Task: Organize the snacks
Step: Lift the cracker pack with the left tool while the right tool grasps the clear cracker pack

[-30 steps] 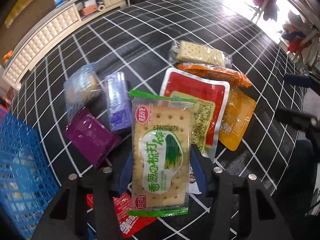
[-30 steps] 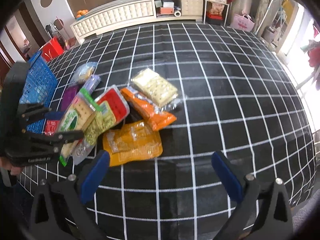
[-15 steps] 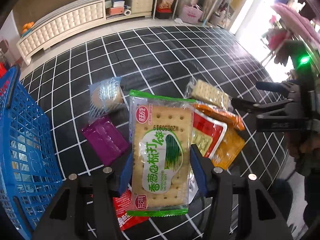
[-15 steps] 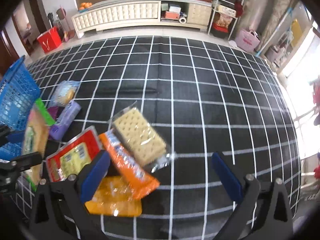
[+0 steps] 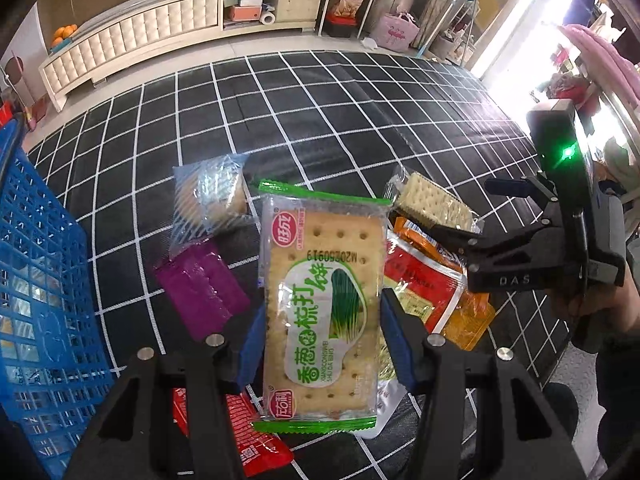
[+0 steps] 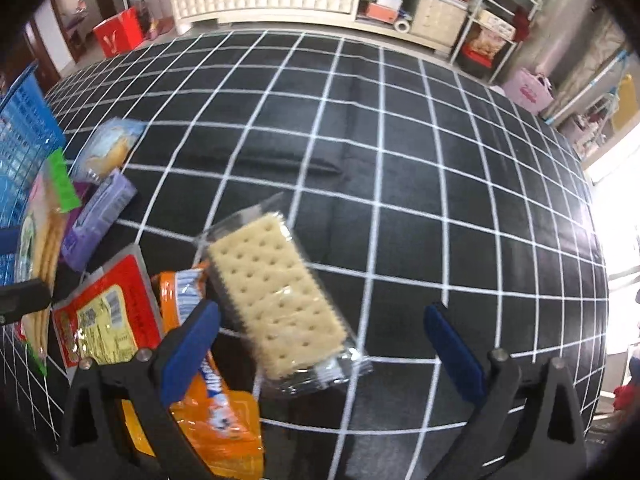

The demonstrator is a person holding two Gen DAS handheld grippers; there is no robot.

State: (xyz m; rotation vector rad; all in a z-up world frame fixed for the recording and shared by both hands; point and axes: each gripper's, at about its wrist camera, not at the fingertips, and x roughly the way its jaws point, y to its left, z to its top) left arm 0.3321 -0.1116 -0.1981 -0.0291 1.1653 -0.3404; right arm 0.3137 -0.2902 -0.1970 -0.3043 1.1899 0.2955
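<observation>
My left gripper [image 5: 322, 340] is shut on a green-edged scallion cracker pack [image 5: 322, 300], held above the snack pile. That pack shows at the left edge of the right wrist view as the cracker pack [image 6: 44, 240]. My right gripper [image 6: 320, 344] is open, hovering over a clear-wrapped plain cracker pack [image 6: 278, 294], which lies between its fingers without touching them. The same plain cracker pack [image 5: 434, 206] lies right of the held one. A blue basket [image 5: 36, 280] stands at the left.
On the black grid cloth [image 6: 400, 160] lie an orange packet [image 6: 208, 400], a red pouch [image 6: 104, 316], a lilac pack [image 6: 98, 220], a purple pack [image 5: 202, 288], a wrapped bun [image 5: 212, 196] and a red wrapper [image 5: 248, 436]. A white cabinet [image 5: 140, 36] stands beyond.
The left gripper has lifted the scallion crackers and turned toward the basket side. The right gripper has moved forward and down over the plain cracker pack.
</observation>
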